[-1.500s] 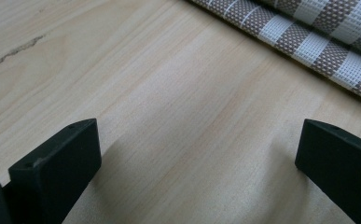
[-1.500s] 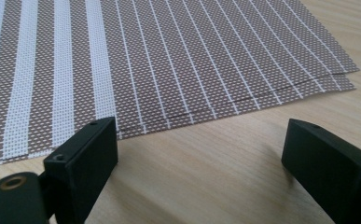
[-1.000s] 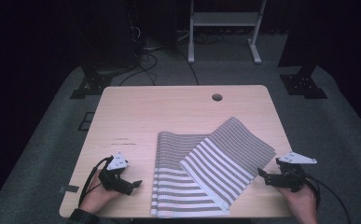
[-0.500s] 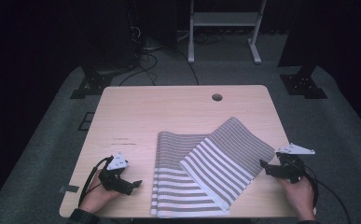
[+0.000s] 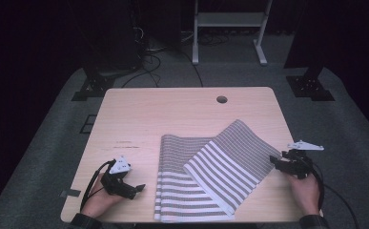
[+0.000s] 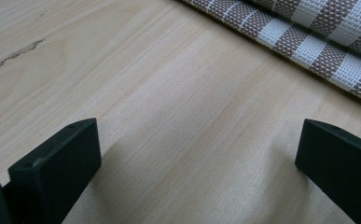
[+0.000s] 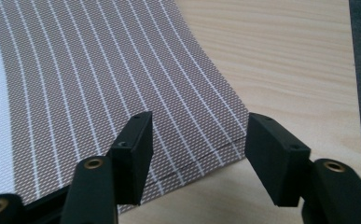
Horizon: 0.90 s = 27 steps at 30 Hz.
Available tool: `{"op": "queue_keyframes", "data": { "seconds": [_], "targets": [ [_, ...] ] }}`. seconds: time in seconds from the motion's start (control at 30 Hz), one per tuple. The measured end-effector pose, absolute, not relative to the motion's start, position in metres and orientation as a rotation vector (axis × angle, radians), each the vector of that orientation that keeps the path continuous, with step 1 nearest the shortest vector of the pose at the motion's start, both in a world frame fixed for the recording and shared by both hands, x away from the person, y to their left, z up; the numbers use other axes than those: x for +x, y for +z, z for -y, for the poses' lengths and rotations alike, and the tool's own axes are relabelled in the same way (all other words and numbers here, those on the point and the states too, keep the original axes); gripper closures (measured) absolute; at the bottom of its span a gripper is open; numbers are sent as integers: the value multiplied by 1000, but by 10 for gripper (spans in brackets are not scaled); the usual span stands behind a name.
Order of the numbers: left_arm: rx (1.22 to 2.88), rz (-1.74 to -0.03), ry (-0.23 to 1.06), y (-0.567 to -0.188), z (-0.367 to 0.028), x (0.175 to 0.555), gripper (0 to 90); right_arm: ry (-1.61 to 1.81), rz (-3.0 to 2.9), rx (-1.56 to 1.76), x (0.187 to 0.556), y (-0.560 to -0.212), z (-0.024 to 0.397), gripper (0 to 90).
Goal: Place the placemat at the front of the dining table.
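Note:
A brown-and-white striped cloth [image 5: 220, 162] lies on the wooden table [image 5: 172, 114], its right part folded over diagonally. In the right gripper view the cloth's doubled corner [image 7: 206, 126] sits between the jaws of my right gripper [image 7: 197, 140], which is open. One jaw hangs over the fabric and the other stands beside the corner over bare wood. In the high view my right gripper [image 5: 273, 162] is at the cloth's right tip. My left gripper [image 5: 135, 189] rests open near the front left. Bare wood lies between the jaws of my left gripper [image 6: 197, 158], with the cloth's edge [image 6: 318, 51] ahead.
A round hole [image 5: 221, 99] sits near the table's far edge, and a dark scratch [image 5: 125, 143] marks the wood left of the cloth. Behind the table stand a white frame [image 5: 227, 24], floor cables [image 5: 148, 52] and black stand feet [image 5: 311, 88].
My right gripper has moved forward and slightly left, up to the cloth's right corner. The left gripper and the cloth have stayed put.

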<state>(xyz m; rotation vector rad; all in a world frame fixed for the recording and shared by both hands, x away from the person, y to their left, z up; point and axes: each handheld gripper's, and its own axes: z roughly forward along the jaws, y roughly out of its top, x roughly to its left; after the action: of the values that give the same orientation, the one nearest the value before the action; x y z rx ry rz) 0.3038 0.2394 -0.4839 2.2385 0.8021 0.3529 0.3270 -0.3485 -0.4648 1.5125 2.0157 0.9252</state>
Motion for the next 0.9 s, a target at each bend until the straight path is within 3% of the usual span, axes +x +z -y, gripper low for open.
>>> {"op": "queue_keyframes", "data": {
  "seconds": [0.3,0.53,0.73,0.83,0.9],
  "targets": [
    [2239,-802,353,-484,-239,304,0,882,-2032,1571,342,-474,353,430],
    [2238,-802,353,-484,-239,304,0,853,-2038,1570,342,-475,352,506],
    [2239,-802,353,-484,-239,304,0,857,-2080,1551,342,-473,348,672],
    [2238,-803,353,-484,-239,304,0,879,-2104,1543,342,-472,347,813],
    [2238,-803,353,-484,-239,304,0,878,-2117,1527,343,-471,345,848]
  ]
}}
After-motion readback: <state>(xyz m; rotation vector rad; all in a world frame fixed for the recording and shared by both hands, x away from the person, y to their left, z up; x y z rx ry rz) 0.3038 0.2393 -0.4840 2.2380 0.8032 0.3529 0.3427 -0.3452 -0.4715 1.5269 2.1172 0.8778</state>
